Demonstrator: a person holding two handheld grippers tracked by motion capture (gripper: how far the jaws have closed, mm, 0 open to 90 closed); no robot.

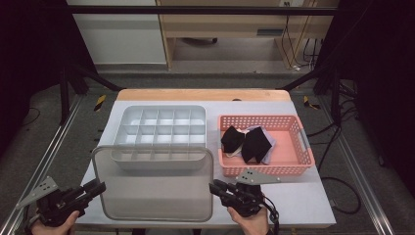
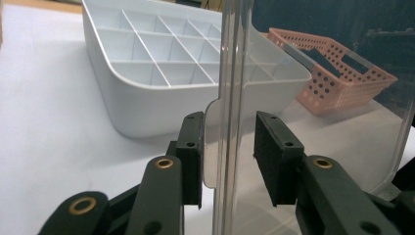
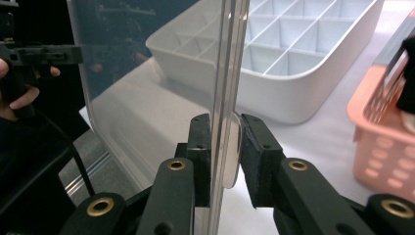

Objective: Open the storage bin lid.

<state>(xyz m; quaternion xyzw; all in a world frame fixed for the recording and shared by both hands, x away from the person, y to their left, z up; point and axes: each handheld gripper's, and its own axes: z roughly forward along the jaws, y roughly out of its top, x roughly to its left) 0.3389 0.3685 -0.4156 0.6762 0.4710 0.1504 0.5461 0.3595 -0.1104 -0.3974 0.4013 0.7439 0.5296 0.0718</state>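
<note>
Held between both grippers, the clear plastic lid (image 1: pixel 156 188) hangs above the table's (image 1: pixel 303 205) near edge in the high view, left gripper (image 1: pixel 95 188) and right gripper (image 1: pixel 218 187) at its sides, overlapping the white divided tray (image 1: pixel 159 132); beyond sits a pink basket (image 1: pixel 293 161)

Left gripper view: jaws straddle the lid's edge tab, one pad touching, the other apart

Right gripper view: jaws pinch the tab

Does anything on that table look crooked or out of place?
Yes: the clear lid sits off the white divided box, overlapping its near edge and overhanging the table's front. Dark cloths lie bunched in the pink basket.
</note>
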